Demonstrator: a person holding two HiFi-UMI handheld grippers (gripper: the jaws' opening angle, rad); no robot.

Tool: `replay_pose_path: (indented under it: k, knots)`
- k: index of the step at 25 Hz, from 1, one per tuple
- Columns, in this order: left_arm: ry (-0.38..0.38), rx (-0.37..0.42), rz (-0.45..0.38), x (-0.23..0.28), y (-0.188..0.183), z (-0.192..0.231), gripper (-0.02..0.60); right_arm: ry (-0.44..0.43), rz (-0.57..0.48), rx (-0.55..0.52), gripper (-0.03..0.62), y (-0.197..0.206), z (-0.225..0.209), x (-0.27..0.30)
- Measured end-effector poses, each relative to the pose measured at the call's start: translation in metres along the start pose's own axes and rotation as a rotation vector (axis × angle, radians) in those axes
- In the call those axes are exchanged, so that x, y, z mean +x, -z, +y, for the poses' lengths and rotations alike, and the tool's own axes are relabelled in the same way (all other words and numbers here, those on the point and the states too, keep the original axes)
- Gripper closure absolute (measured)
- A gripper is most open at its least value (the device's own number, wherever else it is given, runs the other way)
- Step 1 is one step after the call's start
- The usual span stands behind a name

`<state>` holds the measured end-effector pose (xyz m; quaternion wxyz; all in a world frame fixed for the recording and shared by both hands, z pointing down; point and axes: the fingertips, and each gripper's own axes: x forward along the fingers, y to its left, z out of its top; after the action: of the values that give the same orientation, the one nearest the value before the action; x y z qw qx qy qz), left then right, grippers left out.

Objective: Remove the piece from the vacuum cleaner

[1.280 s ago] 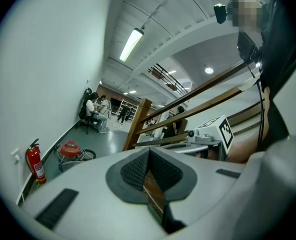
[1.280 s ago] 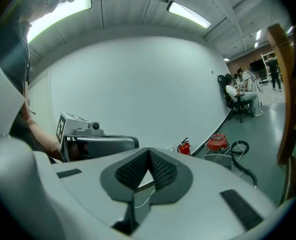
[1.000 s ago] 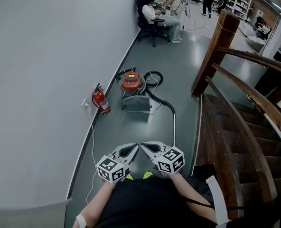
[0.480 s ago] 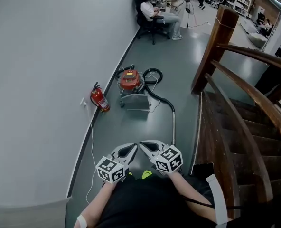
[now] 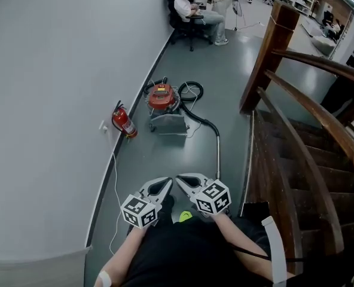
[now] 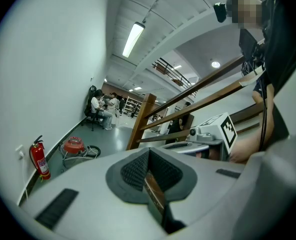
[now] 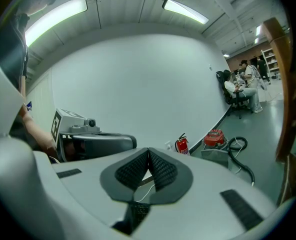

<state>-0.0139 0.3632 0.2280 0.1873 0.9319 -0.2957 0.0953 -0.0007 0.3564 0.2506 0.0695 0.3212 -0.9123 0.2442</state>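
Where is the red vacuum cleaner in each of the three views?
Head view: vacuum cleaner upper centre, by the wall.
Left gripper view: vacuum cleaner lower left.
Right gripper view: vacuum cleaner right of centre.
Shared landmark: red fire extinguisher beside it.

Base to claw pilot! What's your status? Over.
Left claw shut, empty. Right claw shut, empty. Vacuum cleaner on the floor ahead by the wall, not reached yet. Its wand trails toward us; fire extinguisher stands aside at the wall.

All three views face forward, seemingly sharing the far vacuum cleaner [image 5: 162, 97].
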Motion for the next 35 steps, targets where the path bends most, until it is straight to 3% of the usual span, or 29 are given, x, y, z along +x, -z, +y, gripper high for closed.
replay_pose_path:
  k: [18,35]
  knots:
    - [0.053,-0.016,0.024,0.039,-0.011,0.045,0.573,0.048,0.016,0.008,0.582,-0.023,-0.043,0.034]
    - [0.107,-0.012,0.073,0.080,-0.056,0.154,0.574,0.108,0.064,0.051,0.582,-0.075,-0.107,0.123]
